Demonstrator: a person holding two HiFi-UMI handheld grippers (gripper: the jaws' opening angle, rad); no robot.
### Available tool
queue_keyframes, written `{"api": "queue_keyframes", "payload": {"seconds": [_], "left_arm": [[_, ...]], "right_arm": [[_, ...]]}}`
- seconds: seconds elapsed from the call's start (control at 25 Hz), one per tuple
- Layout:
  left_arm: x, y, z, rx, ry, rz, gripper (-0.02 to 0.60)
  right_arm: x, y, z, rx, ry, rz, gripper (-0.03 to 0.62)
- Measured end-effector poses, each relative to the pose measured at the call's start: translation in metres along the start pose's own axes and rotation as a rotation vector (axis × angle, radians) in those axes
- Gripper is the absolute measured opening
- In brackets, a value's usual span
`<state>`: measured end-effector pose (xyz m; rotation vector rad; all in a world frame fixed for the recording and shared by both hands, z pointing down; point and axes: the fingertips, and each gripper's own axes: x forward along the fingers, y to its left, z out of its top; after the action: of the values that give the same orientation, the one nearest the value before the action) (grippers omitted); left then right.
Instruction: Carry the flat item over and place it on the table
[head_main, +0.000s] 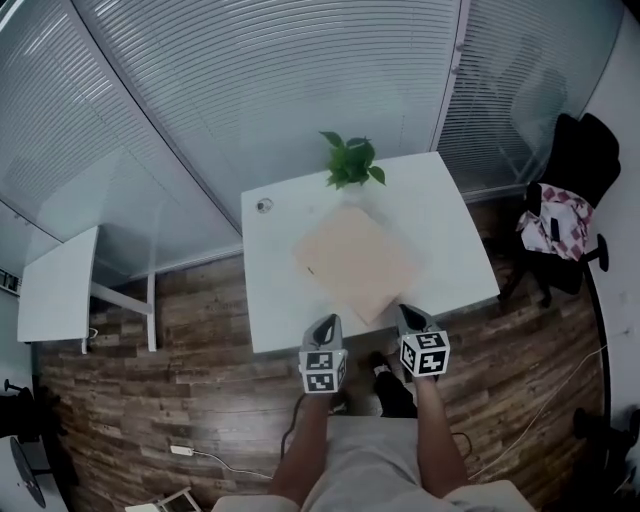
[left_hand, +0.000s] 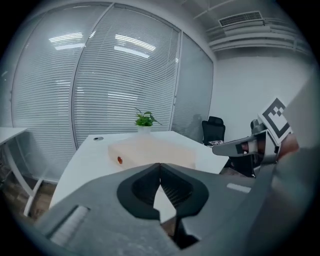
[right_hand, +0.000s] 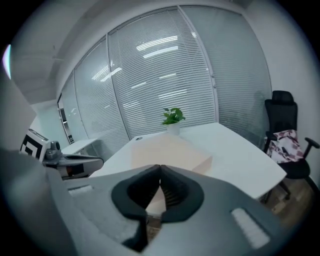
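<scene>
Wooden floor (head_main: 200, 400) is filling the lower part of the head view, and blinds are covering the glass walls across the top. The white counter (head_main: 440, 230) is standing at frame centre. The flat item (head_main: 352, 262), a pale beige square slab, is lying flat on the middle of the counter, turned corner-on, with its lowest corner reaching close to the counter's lower edge. A small red mark (left_hand: 119, 159) is showing on one of its side faces in the left gripper view.

A black chair (head_main: 580, 160) with patterned cloth is standing at the right edge, and a smaller white table (head_main: 60, 285) at the left. A potted plant (head_main: 350, 160) is sitting at the counter's upper edge, just above the flat item.

The left hand-held gripper (head_main: 330, 320) and the right hand-held gripper (head_main: 408, 312) are hovering at the counter's lower edge, either side of that lowest corner and apart from it. Each is showing its jaws pressed together on nothing.

Handling, as a judgement: the flat item is looking stiff, fairly thick and probably light, with a smooth surface that may slip. Being broad, it is best pinched at two opposite edges, one hand-held gripper on each, so it is not tilting. Placement is appearing complete.
</scene>
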<state>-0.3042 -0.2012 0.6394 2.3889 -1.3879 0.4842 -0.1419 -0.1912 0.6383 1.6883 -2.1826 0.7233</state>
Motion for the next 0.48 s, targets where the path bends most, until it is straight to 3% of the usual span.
{"api": "queue_keyframes", "payload": {"seconds": [0.48], "left_arm": [[-0.068,0.009,-0.022,0.003,0.013,-0.074,0.008]], "right_arm": [[-0.064,0.039,-0.054,0.05,-0.045,-0.118,0.002]]}}
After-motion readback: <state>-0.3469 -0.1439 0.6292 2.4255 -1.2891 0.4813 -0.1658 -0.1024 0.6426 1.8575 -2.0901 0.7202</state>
